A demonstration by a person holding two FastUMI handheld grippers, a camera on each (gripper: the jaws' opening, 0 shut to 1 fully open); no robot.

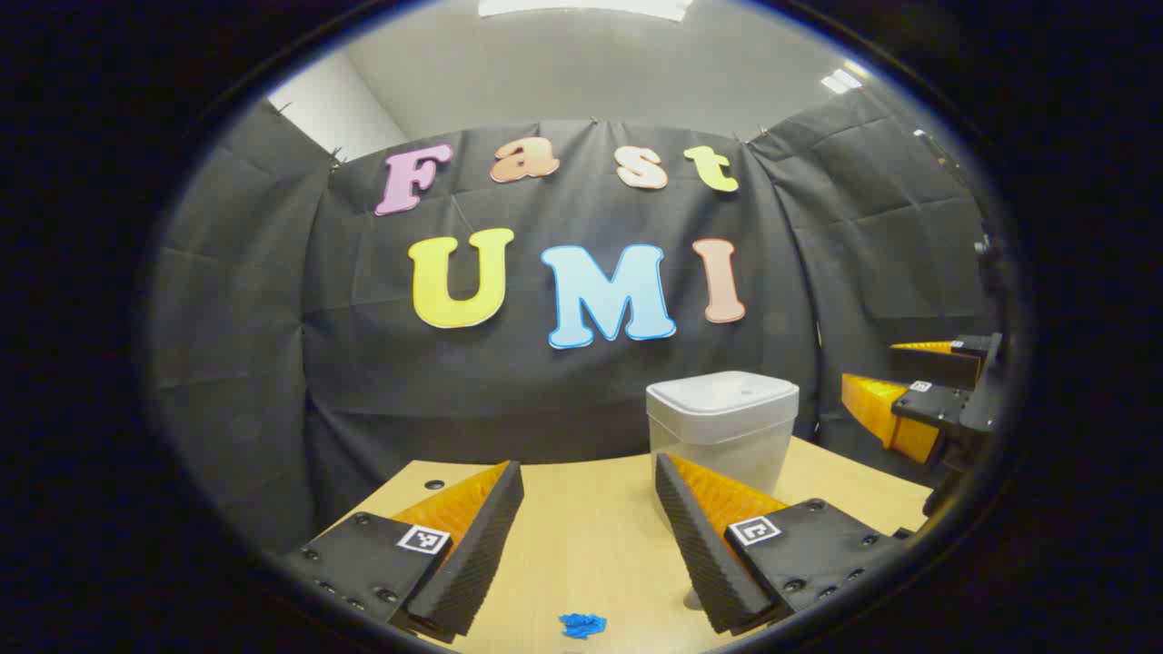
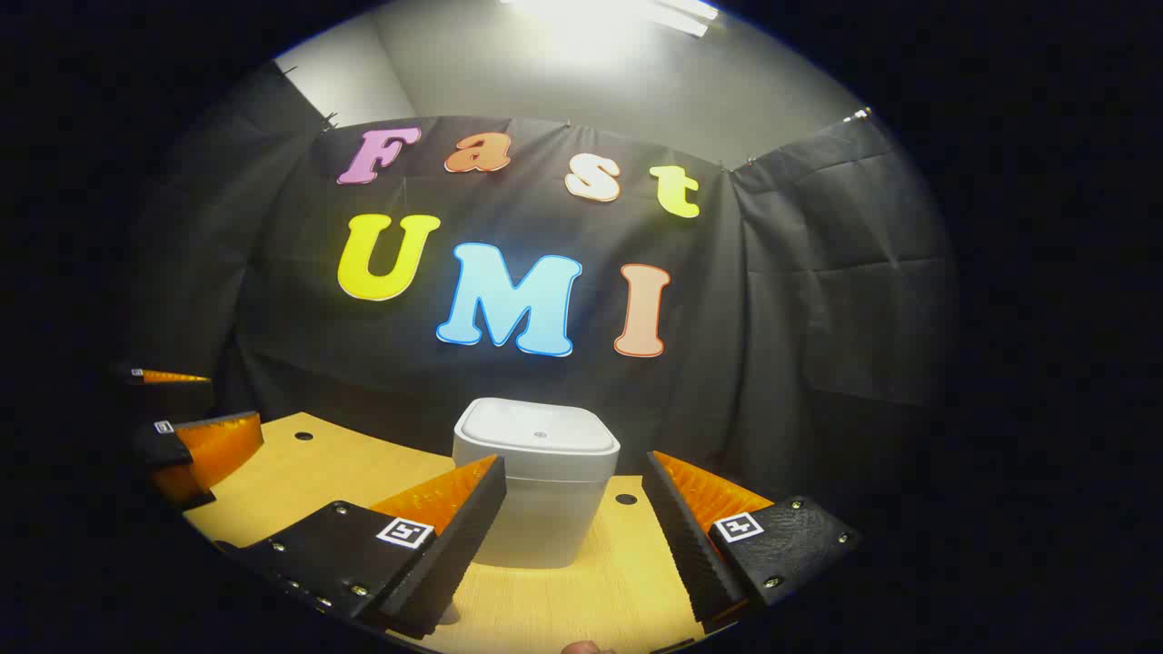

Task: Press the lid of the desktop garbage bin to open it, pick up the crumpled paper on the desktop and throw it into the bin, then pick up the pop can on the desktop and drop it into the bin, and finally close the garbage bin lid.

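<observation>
Right gripper view: left finger [image 2: 463, 522] overlaps bin [image 2: 538, 477].

Left tool [image 1: 589, 536] open over desk [image 1: 581, 545] — bin [image 1: 722, 431] lid closed.

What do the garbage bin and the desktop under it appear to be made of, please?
The garbage bin looks like matte white plastic: smooth moulded walls and rounded corners. The desktop seems to be light wood-look laminate, with fine straight grain and an even, low sheen.

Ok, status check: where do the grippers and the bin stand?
Left gripper open, empty. Right gripper open, facing the bin. Lid shut. Blue crumpled paper on the desk. Nothing blocking the lid.
</observation>
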